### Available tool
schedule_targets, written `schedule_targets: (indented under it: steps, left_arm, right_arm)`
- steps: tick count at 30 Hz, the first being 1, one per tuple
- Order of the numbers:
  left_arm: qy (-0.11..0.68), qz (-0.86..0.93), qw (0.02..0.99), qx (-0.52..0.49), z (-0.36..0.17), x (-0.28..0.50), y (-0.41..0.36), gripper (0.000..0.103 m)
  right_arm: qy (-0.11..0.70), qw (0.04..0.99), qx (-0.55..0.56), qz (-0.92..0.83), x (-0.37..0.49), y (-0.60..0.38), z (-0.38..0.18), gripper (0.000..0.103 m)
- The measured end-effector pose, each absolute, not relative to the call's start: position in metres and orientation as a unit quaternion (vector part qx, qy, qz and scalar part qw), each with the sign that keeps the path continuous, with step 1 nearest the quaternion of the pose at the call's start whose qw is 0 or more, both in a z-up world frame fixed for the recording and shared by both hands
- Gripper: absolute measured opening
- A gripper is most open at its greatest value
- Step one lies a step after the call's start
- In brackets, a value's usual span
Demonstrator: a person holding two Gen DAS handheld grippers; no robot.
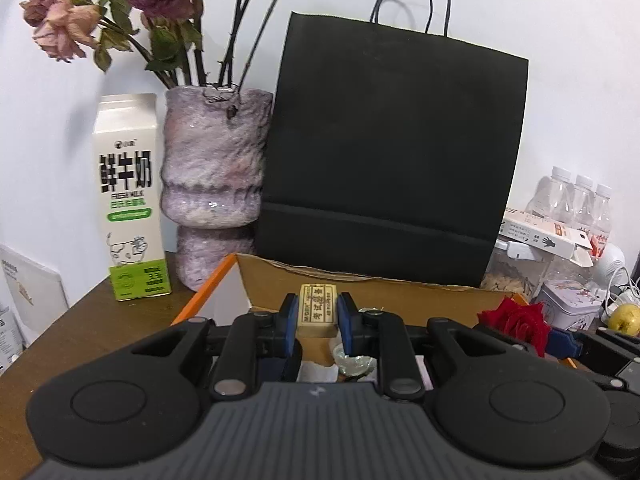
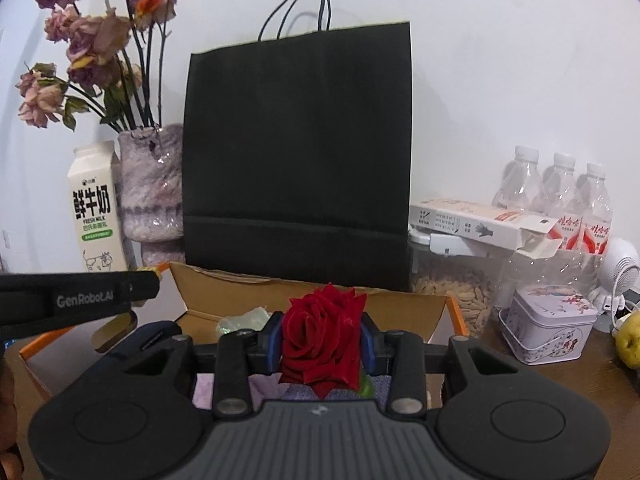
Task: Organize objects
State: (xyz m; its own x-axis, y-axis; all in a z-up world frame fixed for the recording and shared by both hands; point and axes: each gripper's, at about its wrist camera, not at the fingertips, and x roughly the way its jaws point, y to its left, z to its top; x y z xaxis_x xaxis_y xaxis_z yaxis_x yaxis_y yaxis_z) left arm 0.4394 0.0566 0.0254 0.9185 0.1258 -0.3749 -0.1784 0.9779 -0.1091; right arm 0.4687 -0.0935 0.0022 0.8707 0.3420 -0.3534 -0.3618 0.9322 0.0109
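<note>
In the left wrist view my left gripper is shut on a small tan eraser with printed characters, held over an open cardboard box with an orange rim. In the right wrist view my right gripper is shut on a red rose, its blue pads against both sides of the bloom, above the same box. The rose and the right gripper show at the right edge of the left view. The left gripper's black body crosses the left side of the right view.
A black paper bag stands behind the box. Left of it are a pink vase of dried roses and a milk carton. Right are water bottles, a white carton, a seed jar, a tin and a pear.
</note>
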Motion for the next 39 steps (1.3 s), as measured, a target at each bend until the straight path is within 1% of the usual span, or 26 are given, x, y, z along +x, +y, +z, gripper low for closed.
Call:
schedule_targets:
  steps: [1,2,3,4,5,6,8,16,22,30,39]
  left_arm:
    - [0.186,0.076,0.977,-0.071,0.025,0.441,0.057,0.022]
    - [0.187,0.077,0.977,-0.069,0.024,0.442,0.058,0.029]
    - [0.189,0.079,0.976,-0.069,0.024,0.442,0.059,0.049]
    - [0.19,0.084,0.976,-0.069,0.023,0.442,0.061,0.065]
    - [0.186,0.09,0.976,-0.07,0.023,0.442,0.063,0.09]
    - [0.178,0.095,0.977,-0.071,0.024,0.441,0.064,0.103]
    - [0.168,0.103,0.978,-0.065,0.026,0.439,0.067,0.103]
    - [0.177,0.104,0.977,-0.051,0.03,0.438,0.075,0.103]
    - [0.175,0.09,0.979,-0.051,0.037,0.422,0.076,0.103]
    - [0.184,0.084,0.979,-0.026,0.042,0.379,0.068,0.103]
    - [0.219,0.076,0.973,-0.004,0.036,0.317,0.059,0.103]
  right_arm:
    - [0.181,0.966,-0.028,0.182,0.47,-0.093,0.001,0.039]
    - [0.183,0.966,-0.028,0.181,0.471,-0.094,0.0,0.046]
    - [0.186,0.966,-0.028,0.178,0.471,-0.095,-0.001,0.061]
    - [0.187,0.966,-0.027,0.174,0.471,-0.096,-0.002,0.071]
    - [0.187,0.967,-0.026,0.169,0.471,-0.097,-0.002,0.094]
    - [0.184,0.969,-0.021,0.164,0.47,-0.099,-0.003,0.103]
    - [0.185,0.969,-0.016,0.16,0.47,-0.102,-0.003,0.103]
    - [0.193,0.968,-0.014,0.158,0.469,-0.105,-0.002,0.103]
    - [0.193,0.968,-0.014,0.159,0.458,-0.113,0.003,0.103]
    - [0.193,0.968,-0.02,0.159,0.42,-0.134,0.009,0.103]
    - [0.204,0.963,-0.029,0.171,0.357,-0.155,0.014,0.103]
